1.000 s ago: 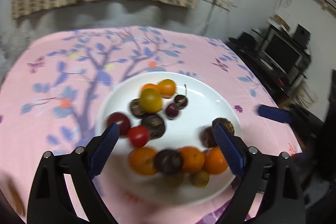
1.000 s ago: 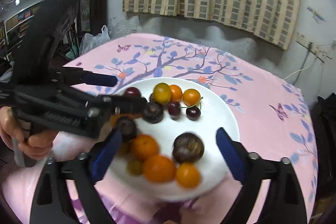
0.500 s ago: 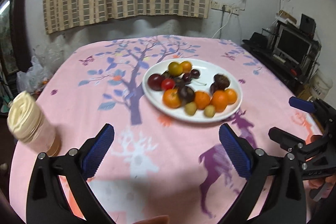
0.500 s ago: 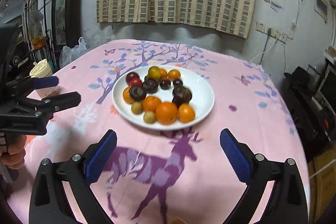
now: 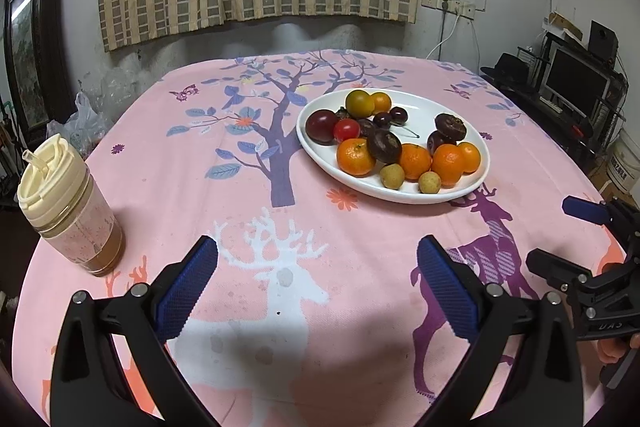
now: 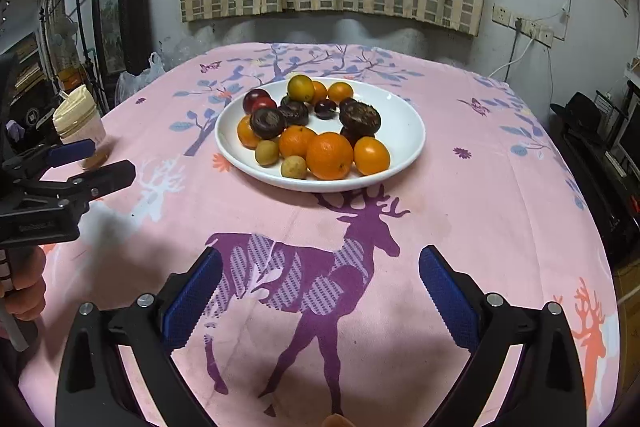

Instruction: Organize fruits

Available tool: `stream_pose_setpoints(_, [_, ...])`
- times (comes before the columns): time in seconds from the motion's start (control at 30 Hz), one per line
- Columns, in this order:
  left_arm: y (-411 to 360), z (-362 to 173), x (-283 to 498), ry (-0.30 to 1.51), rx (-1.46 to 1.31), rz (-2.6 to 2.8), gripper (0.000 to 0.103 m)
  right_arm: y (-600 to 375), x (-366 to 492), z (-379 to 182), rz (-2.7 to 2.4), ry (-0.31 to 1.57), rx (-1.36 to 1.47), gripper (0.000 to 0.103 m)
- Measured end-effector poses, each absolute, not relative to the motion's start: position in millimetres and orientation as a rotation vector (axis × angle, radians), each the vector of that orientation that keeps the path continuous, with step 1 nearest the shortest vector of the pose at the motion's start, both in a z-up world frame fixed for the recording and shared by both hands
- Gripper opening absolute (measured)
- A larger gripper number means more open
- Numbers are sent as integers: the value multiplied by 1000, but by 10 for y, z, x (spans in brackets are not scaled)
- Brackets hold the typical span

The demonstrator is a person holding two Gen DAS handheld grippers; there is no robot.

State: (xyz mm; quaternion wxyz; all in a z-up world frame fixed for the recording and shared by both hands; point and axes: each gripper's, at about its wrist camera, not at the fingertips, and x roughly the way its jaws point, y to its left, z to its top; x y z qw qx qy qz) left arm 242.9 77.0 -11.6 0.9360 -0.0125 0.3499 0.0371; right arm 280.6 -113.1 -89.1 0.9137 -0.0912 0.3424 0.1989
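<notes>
A white oval plate (image 5: 430, 107) (image 6: 404, 123) on the pink tablecloth holds several fruits: oranges (image 5: 355, 157) (image 6: 330, 155), dark mangosteens (image 5: 385, 146) (image 6: 267, 123), a red tomato (image 5: 346, 129), cherries and small tan longans (image 6: 294, 167). My left gripper (image 5: 318, 259) hovers open over the white deer print, well short of the plate, with nothing between its blue pads. My right gripper (image 6: 320, 269) is open and empty above the purple deer print, also short of the plate. Each gripper shows at the edge of the other's view, the left held by a hand (image 6: 22, 287).
A lidded cup with a cream top (image 5: 66, 207) (image 6: 80, 123) stands on the table's left side. The tablecloth (image 5: 248, 187) hangs over the table edges. A plastic bag (image 5: 80, 131) sits beyond the left edge, and a monitor and shelves (image 5: 576, 79) at the right.
Both grippers have pulled back from over the plate toward the near side of the table. The plate now lies far ahead of the open, empty jaws, and the cup has come into view.
</notes>
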Motion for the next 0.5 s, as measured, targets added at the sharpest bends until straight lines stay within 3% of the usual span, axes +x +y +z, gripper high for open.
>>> stream_pose_setpoints(0.5, [659, -147, 2410, 713, 28, 80, 98, -1121, 2809, -913, 403, 718, -189, 99])
